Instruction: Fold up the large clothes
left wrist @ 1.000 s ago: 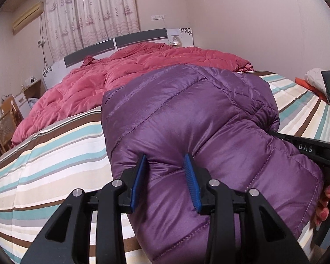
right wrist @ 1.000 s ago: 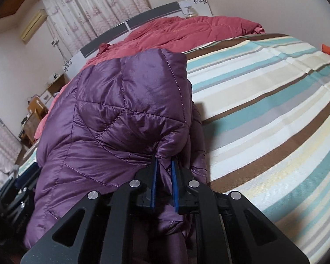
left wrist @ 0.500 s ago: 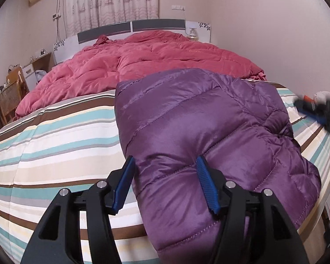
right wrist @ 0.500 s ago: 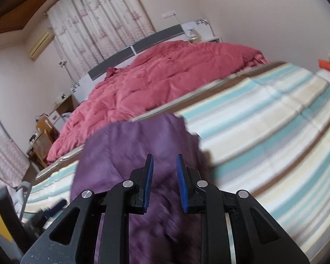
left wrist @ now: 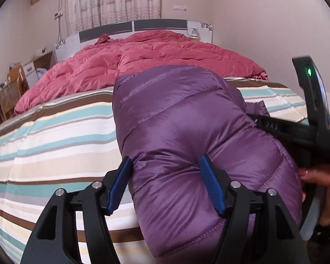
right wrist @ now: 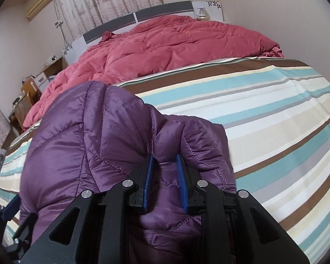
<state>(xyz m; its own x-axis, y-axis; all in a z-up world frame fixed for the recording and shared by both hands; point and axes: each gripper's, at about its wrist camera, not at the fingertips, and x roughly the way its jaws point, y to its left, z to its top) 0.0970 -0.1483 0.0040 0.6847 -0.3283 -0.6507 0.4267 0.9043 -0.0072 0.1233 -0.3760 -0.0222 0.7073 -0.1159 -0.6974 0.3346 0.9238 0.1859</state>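
A purple quilted down jacket [left wrist: 187, 132] lies folded into a thick bundle on the striped bed sheet [left wrist: 55, 136]. My left gripper [left wrist: 165, 171] is open, its blue pads astride the bundle's near left end. The right gripper's black body [left wrist: 297, 129] shows at the right edge, held by a hand. In the right wrist view the jacket [right wrist: 88, 143] bulges up at lower left. My right gripper [right wrist: 164, 169] is partly open with a fold of the jacket's right edge between its pads, which do not pinch it.
A rumpled red quilt [left wrist: 143, 61] covers the far half of the bed below the headboard [left wrist: 132, 27]. A wicker chair [left wrist: 8, 96] and a small table stand at the left wall. The striped sheet [right wrist: 264, 114] stretches to the right of the jacket.
My right gripper let go of the jacket's fold, lifted away, then came back down over the jacket's right edge. My left gripper opened wider and now straddles the bundle's near end.
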